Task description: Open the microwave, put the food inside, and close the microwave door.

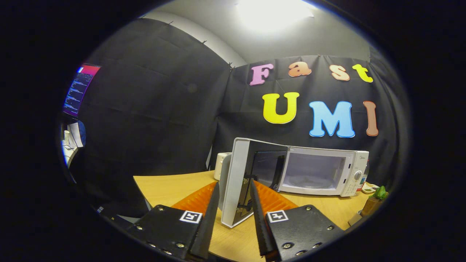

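Note:
A white microwave (320, 171) stands on the wooden table (171, 187) against the black cloth wall. Its cavity is lit and looks empty. Its door (236, 174) is swung wide open towards me, with the free edge pointing at the camera. My gripper (235, 183) straddles that free edge. One finger lies against the door's outer white face and the other against its dark inner face, and both seem to press on it. The control panel with a knob (358, 175) is on the microwave's right side.
A white appliance (220, 164) sits on the table behind the open door. To the right of the microwave are a small dish (369, 187) and a green toy on a brown block (376, 198). A monitor (80, 89) and a desk lie far left, outside the booth.

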{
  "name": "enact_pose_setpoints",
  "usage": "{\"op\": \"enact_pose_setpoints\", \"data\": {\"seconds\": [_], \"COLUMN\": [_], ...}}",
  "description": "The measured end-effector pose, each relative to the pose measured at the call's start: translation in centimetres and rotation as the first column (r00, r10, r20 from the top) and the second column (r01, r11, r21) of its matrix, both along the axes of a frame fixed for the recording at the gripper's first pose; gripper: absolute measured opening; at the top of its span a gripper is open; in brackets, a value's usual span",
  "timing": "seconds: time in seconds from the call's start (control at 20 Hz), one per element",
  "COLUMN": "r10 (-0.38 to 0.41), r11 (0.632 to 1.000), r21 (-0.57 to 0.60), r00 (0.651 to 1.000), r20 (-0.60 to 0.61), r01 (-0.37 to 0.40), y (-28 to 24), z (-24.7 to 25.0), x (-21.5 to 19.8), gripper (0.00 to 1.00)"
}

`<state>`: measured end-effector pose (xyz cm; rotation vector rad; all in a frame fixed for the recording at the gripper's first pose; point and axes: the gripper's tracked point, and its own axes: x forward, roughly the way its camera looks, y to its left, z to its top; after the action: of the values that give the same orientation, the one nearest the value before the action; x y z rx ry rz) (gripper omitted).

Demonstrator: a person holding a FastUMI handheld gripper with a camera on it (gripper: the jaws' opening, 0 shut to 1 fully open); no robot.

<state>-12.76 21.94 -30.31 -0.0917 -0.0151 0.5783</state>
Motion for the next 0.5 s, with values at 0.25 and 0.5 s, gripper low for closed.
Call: {"op": "enact_pose_setpoints", "data": {"seconds": [0.25,0.5], "r10": [-0.145,-0.449], "r11": [0.986,0.869], "r21": [-0.08,-0.19], "r00": [0.989,0.89], "r20": [0.037,0.082], "r01": [0.147,0.456], "y": [-9.7,-24.7], "z": [-1.0,-1.8], "x": [-0.1,2.0], "gripper": [0.68,0.68]}}
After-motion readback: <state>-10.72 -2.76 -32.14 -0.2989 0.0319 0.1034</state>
